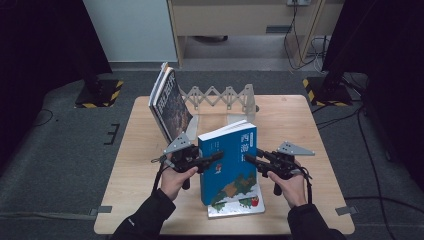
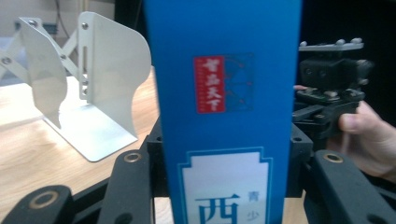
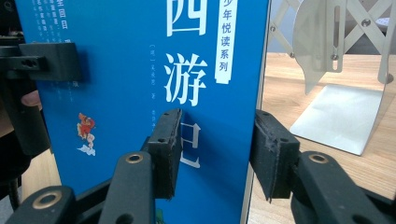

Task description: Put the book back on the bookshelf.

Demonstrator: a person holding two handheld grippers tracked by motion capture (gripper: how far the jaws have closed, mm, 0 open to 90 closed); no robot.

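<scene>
A blue book (image 1: 230, 167) stands upright near the middle of the bench (image 1: 300, 120), resting on top of another book (image 1: 237, 206) that lies flat under its lower end. The left gripper (image 1: 216, 156) comes at the blue book from its spine side. In the left gripper view the spine (image 2: 224, 107) rises between the two black jaws, which stand on either side of it, close to its edges; whether the pads actually press on it I cannot tell. The right gripper (image 1: 248, 160) meets the blue book from the opposite side, at its page edge. In the right gripper view one jaw lies against the front cover (image 3: 140, 93), while the other stands just off the back of the book with a sliver of light between them, so these jaws straddle the book's thickness without clamping it.

Behind the blue book, a white expanding bookend rack (image 1: 220, 97) stretches across the far part of the bench, its metal plates (image 2: 105, 79) upright. To the left of the blue book and just beyond it, two more books (image 1: 167, 102) lean against the rack's left end, tilted. A hand (image 1: 175, 180) holds each gripper just beside the blue book.
</scene>
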